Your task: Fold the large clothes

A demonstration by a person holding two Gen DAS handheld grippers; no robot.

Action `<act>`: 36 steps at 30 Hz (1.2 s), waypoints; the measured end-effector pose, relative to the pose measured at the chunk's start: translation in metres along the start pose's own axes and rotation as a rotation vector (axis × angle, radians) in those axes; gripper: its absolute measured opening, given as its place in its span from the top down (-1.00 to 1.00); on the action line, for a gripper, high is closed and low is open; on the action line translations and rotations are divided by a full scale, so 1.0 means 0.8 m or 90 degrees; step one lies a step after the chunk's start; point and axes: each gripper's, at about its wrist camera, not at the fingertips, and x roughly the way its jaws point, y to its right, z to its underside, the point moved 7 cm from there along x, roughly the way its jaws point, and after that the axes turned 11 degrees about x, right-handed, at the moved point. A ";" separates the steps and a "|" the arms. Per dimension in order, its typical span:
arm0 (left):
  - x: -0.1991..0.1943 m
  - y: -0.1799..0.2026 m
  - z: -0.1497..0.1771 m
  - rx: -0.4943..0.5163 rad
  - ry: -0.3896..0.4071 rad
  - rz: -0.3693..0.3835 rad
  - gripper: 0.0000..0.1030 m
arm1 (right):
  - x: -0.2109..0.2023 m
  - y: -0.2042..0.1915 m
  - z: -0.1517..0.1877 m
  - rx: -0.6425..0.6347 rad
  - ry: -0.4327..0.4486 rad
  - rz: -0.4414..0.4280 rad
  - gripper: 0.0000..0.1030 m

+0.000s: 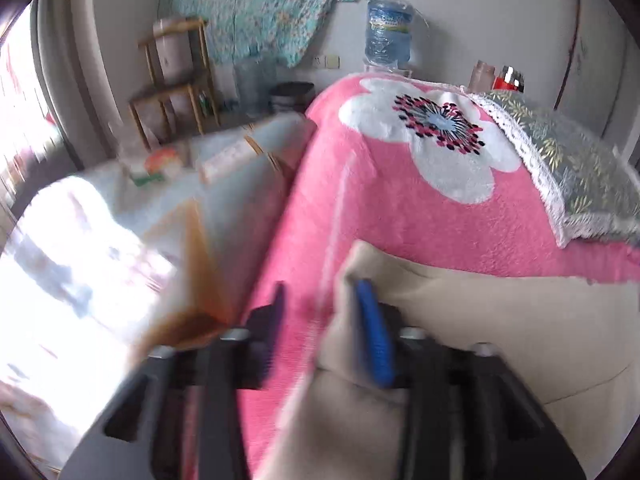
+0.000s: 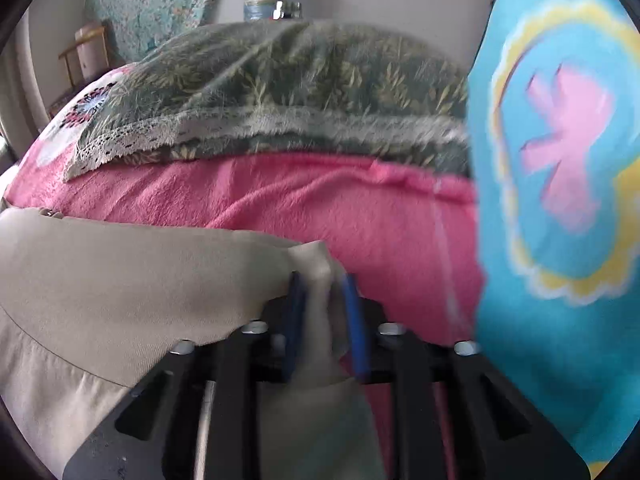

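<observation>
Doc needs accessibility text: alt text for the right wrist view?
Right gripper, its blue fingers either side of a raised fold of beige garment, on a pink blanket. Behind lies a green leaf-print pillow; a blue cartoon-print cloth fills the right.

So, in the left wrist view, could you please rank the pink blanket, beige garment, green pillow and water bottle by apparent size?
1. Pink blanket
2. Beige garment, enlarged by nearness
3. Green pillow
4. Water bottle, farthest away

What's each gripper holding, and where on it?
Neither grips: beige garment corners lie between the open right gripper and left gripper, unpinched.
</observation>
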 end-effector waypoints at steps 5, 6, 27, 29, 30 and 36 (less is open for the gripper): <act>-0.105 0.029 -0.015 0.075 0.130 0.063 -0.14 | -0.099 0.042 -0.006 0.084 0.108 -0.031 -0.24; -0.117 0.049 -0.009 0.109 0.131 0.108 -0.14 | -0.124 0.030 0.012 0.075 0.105 -0.104 -0.26; -0.113 0.234 0.127 0.646 0.164 0.063 -0.65 | -0.102 -0.129 0.170 -0.591 0.128 0.033 -0.82; -0.100 0.194 0.130 0.653 0.133 0.028 -0.47 | -0.072 -0.057 0.142 -0.525 0.082 0.099 -0.73; -0.087 0.159 0.131 0.645 0.107 0.000 -0.46 | -0.060 -0.033 0.131 -0.489 0.061 0.114 -0.73; -0.089 0.136 0.125 0.647 0.093 -0.043 -0.15 | -0.091 0.026 0.118 -0.404 0.088 0.125 0.10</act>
